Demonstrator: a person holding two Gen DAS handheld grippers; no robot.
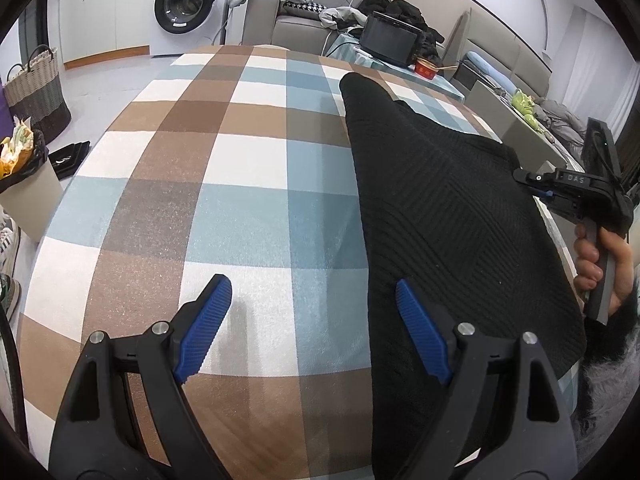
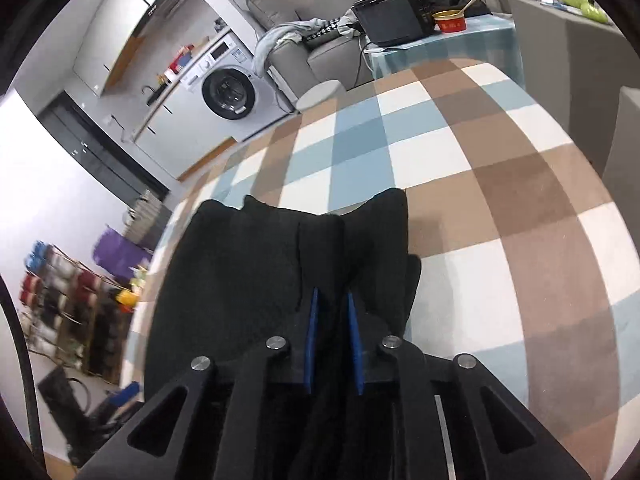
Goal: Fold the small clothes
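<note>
A black ribbed knit garment (image 1: pixel 448 216) lies on the checked table cloth (image 1: pixel 224 168), on the right side. My left gripper (image 1: pixel 312 312) is open, low over the table, with its right finger over the garment's near left edge. My right gripper (image 1: pixel 524 178) shows at the right edge of the left wrist view, pinching the garment's right edge. In the right wrist view my right gripper (image 2: pixel 332 300) is shut on a bunched fold of the black garment (image 2: pixel 240 264), lifted above the cloth (image 2: pixel 500 208).
A washing machine (image 1: pixel 186 4), a grey sofa (image 1: pixel 288 24) with clothes, a black monitor (image 1: pixel 390 42) and a red bowl (image 1: pixel 426 68) stand beyond the table. A woven basket (image 1: pixel 36 84) and a bin (image 1: pixel 24 184) are on the floor at left.
</note>
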